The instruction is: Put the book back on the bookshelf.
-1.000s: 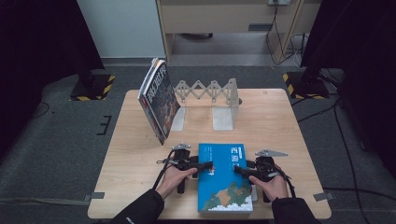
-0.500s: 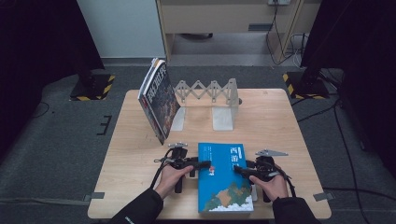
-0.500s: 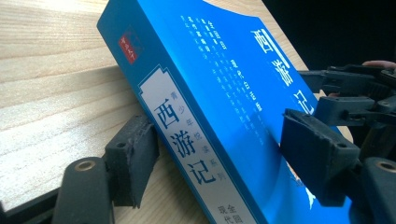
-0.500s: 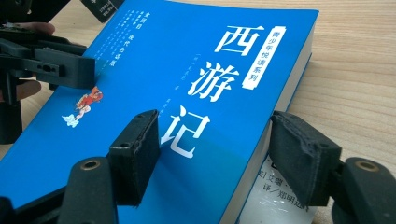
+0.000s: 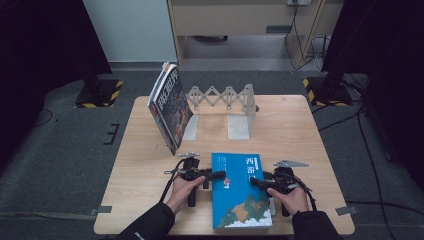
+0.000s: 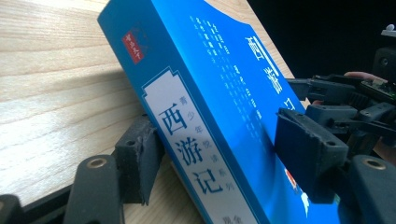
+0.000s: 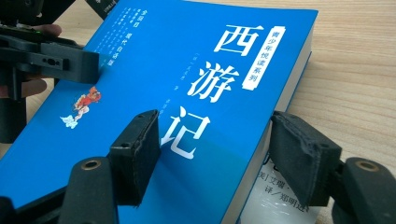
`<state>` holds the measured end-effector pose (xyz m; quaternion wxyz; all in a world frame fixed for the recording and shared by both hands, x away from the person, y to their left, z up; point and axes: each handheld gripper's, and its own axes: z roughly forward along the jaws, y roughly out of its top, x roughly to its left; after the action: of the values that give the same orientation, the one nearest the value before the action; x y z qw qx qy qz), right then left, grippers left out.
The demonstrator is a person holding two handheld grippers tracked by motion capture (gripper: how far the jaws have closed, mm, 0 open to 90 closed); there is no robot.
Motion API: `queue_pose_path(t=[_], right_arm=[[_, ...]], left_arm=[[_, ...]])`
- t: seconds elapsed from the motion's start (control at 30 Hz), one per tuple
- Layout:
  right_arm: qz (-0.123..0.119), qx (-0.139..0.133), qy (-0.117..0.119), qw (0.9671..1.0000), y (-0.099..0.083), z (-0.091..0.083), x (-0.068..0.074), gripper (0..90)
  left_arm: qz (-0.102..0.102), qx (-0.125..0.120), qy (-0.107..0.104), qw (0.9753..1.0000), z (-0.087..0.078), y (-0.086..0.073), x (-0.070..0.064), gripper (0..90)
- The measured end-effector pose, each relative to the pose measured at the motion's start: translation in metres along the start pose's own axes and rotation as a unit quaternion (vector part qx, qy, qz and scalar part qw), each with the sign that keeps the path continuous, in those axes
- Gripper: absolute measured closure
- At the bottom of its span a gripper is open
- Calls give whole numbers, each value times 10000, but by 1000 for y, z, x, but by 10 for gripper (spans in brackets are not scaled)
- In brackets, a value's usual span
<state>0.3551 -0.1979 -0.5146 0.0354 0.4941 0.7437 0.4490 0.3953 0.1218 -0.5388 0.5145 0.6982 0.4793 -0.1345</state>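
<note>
A blue paperback book point(image 5: 240, 192) with white Chinese title characters lies face up near the table's front edge. My left gripper point(image 5: 221, 175) reaches in from the left and clamps the book's spine edge point(image 6: 196, 140); one jaw sits under the spine, the other presses on the cover. From the right, my right gripper point(image 5: 255, 182) holds the page edge of the book point(image 7: 196, 93), with one jaw on the cover and one below the pages. In the left gripper view the spine side looks slightly raised off the wood.
A dark-covered book point(image 5: 170, 107) stands tilted at the back left, leaning by a grey metal expanding book rack point(image 5: 225, 97) with two upright plates. The wooden table point(image 5: 310, 130) has bare surface at right and left front.
Almost nothing differs; both hands and the blue book stay in place, the left hand shifting only slightly.
</note>
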Motion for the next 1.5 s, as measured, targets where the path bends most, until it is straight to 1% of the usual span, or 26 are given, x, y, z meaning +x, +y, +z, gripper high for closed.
queue_pose_path(t=[0.13,0.23,0.27,0.3,0.33,0.37,0.4,0.47,0.57,0.67,0.73,0.8,0.87,0.97,1.0,1.03,1.07,1.1,1.13,1.17,1.2,1.3,1.33,1.4,1.5], right_arm=[[-4,1,-7,10000,0,0,0,339],[-8,6,2,10000,0,0,0,339],[4,15,0,10000,0,0,0,339],[9,20,-11,10000,0,0,0,339],[-15,8,-26,10000,0,-1,-1,340],[28,-4,-4,10000,1,-1,-2,340],[57,-14,21,10000,1,-1,-2,340],[88,-31,45,9999,1,-1,-2,340],[70,-27,45,10000,1,-1,-2,341],[21,-25,18,10000,1,0,-1,341],[35,-28,20,10000,1,0,-1,340],[21,-20,22,10000,1,0,-1,341],[-26,-12,35,10000,1,0,-1,342],[-50,-29,30,10000,1,0,0,343],[-77,-25,36,10000,1,1,-1,343],[-67,-30,35,10000,1,1,0,343],[-67,-30,35,10000,1,1,0,343],[-81,-33,29,10000,1,0,0,343],[-84,-32,31,10000,1,0,0,343],[-78,-22,30,10000,2,0,0,344],[-83,-18,39,10000,2,0,0,345],[-138,-12,29,9999,2,0,0,345],[-127,-2,30,9999,2,0,0,345],[-141,7,29,9999,2,0,0,345],[-161,7,33,9999,3,0,0,346]], left_arm=[[11,16,8,10000,1,0,0,325],[147,32,18,9999,-1,2,-3,330],[200,-20,-20,9998,-3,3,-5,338],[251,-135,-82,9996,-5,5,-9,368],[251,-135,-82,9996,-5,5,-9,397],[333,-185,-144,9992,-6,8,-16,414],[416,-169,-150,9989,-7,10,-20,423],[490,-145,-122,9986,-9,11,-24,433],[486,-88,-58,9988,-9,10,-24,435],[458,-100,-49,9989,-8,10,-24,435],[447,-103,-44,9989,-7,10,-24,434],[520,-73,-140,9985,-6,10,-23,435],[504,-28,-135,9986,-5,10,-23,436],[483,105,-142,9987,-6,10,-24,431],[572,123,-115,9982,-5,10,-24,424],[572,123,-115,9982,-5,10,-24,413],[655,136,-95,9977,-5,10,-24,413],[696,156,-82,9974,-5,10,-24,401],[669,175,-93,9976,-5,10,-23,402],[584,212,-78,9980,-5,10,-24,402],[570,242,-79,9980,-5,11,-24,403],[575,232,-46,9981,-5,10,-24,406],[532,209,-50,9984,-5,10,-24,406],[339,137,-83,9993,-6,10,-24,435],[308,110,-91,9994,-7,10,-24,452]])
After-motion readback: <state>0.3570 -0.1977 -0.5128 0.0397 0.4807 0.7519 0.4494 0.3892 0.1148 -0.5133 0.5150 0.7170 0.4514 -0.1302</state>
